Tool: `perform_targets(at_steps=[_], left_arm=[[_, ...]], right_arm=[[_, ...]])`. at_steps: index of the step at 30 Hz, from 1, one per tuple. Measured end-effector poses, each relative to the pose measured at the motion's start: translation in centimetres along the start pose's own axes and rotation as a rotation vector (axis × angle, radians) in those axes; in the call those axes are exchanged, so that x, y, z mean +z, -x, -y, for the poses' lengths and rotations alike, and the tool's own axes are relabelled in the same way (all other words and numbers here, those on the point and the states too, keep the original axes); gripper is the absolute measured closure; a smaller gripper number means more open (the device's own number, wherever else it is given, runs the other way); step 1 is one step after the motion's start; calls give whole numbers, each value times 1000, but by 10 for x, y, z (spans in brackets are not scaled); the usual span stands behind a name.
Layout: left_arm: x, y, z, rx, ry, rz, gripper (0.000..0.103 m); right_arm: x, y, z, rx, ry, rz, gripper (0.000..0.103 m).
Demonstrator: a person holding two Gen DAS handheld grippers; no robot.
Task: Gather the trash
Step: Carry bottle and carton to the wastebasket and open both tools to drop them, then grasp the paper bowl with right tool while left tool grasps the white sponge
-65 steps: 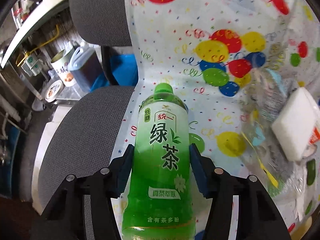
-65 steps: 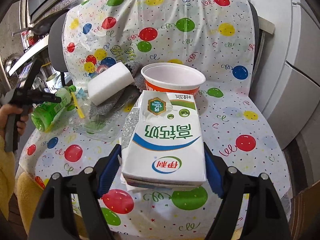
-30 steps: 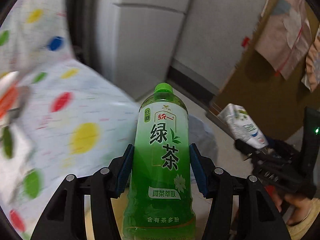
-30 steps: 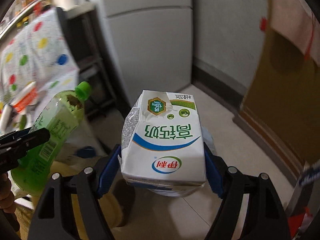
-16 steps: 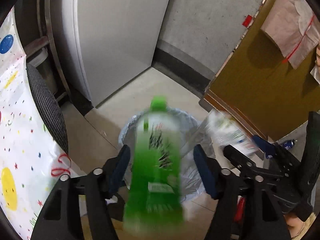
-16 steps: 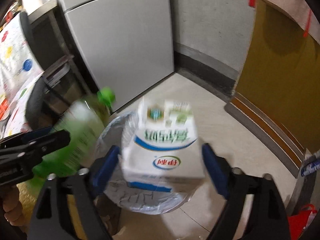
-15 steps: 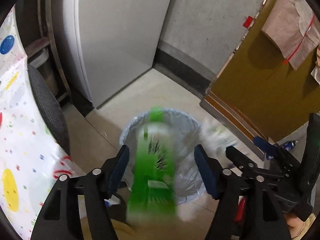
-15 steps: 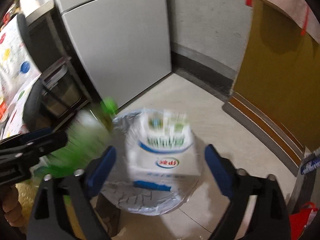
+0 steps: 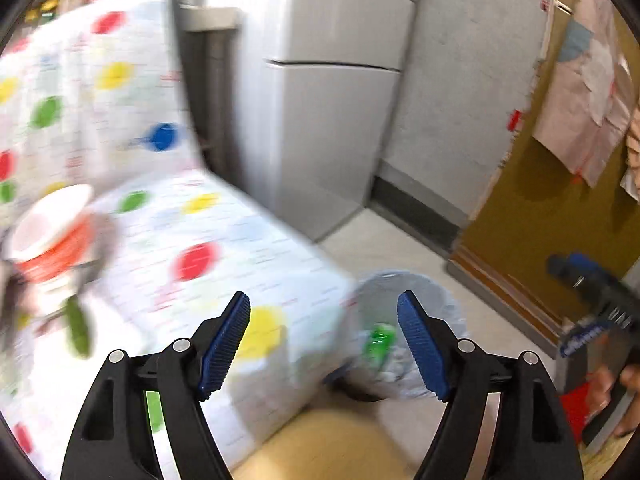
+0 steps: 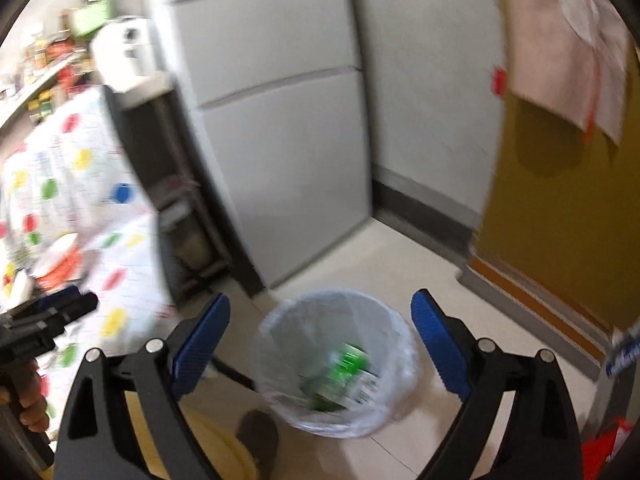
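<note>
A bin lined with a clear plastic bag (image 10: 384,320) stands on the floor, seen past my right gripper (image 10: 320,300). The green tea bottle (image 10: 340,372) lies inside it, beside the blurred white of the milk carton (image 10: 364,386). My right gripper is open and empty. My left gripper (image 9: 322,300) is also empty, its jaws opening, and it looks over the chair's edge at the bin (image 9: 404,280) and the bottle (image 9: 378,344). A red-and-white paper bowl (image 9: 52,232) sits on the balloon-print chair cover (image 9: 200,240).
A grey fridge (image 10: 280,140) stands behind the bin and a brown door (image 10: 560,200) on the right. The covered chair (image 10: 80,208) with the bowl (image 10: 56,264) is on the left. A hand with the left gripper's fingers (image 10: 68,302) shows at the left edge. Both views are motion-blurred.
Both grippers opened and let go; the green bottle and the milk carton fell into the bin. Both hands then rose, and the left view swung back toward the chair.
</note>
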State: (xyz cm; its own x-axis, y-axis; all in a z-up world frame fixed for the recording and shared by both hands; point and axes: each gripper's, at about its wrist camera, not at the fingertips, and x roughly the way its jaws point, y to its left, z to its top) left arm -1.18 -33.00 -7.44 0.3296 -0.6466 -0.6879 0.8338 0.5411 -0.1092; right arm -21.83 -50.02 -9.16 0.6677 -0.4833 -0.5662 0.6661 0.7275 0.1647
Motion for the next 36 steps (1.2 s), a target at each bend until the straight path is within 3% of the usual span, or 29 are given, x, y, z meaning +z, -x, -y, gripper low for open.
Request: perform_targets(at_steps=[3, 8, 10, 16, 20, 25, 32, 36], left_arm=[[-19, 34, -38, 106, 28, 0, 27], [-55, 83, -112, 284, 148, 0, 27], [-67, 100, -139, 342, 198, -4, 27], [-100, 132, -223, 517, 335, -16, 27], [-108, 136, -263, 520, 419, -22, 27], [-94, 129, -289, 519, 450, -3, 27], [-60, 103, -319, 475, 391, 7, 26], [-55, 99, -320, 481, 381, 10, 26]], right_arm=[[8, 6, -48, 99, 73, 9, 27], [10, -4, -141, 238, 222, -11, 63], [6, -19, -179, 296, 265, -58, 69], [-3, -65, -264, 384, 341, -172, 68], [-1, -99, -303, 424, 343, -238, 53], [24, -142, -340, 427, 325, -236, 40], [53, -206, -364, 413, 230, -301, 41], [52, -242, -377, 410, 177, -380, 56]])
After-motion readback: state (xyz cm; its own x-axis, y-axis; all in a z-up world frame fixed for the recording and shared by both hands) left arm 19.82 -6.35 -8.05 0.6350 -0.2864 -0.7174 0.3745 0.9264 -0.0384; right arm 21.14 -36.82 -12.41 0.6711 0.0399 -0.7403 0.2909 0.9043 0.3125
